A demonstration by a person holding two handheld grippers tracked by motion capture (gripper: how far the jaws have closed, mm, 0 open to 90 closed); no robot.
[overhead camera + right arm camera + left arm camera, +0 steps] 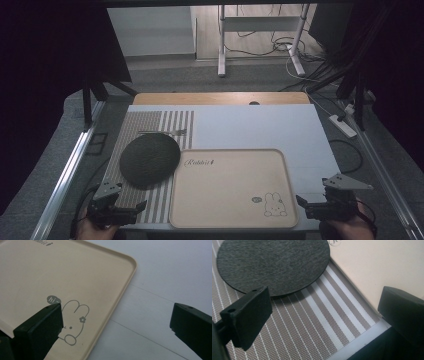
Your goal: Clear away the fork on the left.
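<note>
Two grippers low at near edge, left gripper (131, 207) agape, right gripper (314, 202) agape

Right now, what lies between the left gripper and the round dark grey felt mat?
Only bare brown-and-white striped placemat. The left gripper view shows it between the open left gripper and the round dark grey felt mat.

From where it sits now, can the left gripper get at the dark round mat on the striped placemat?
Probably yes. The left gripper is open, and the dark round mat lies flat just ahead of its jaws on the striped placemat, nothing between them.
</note>
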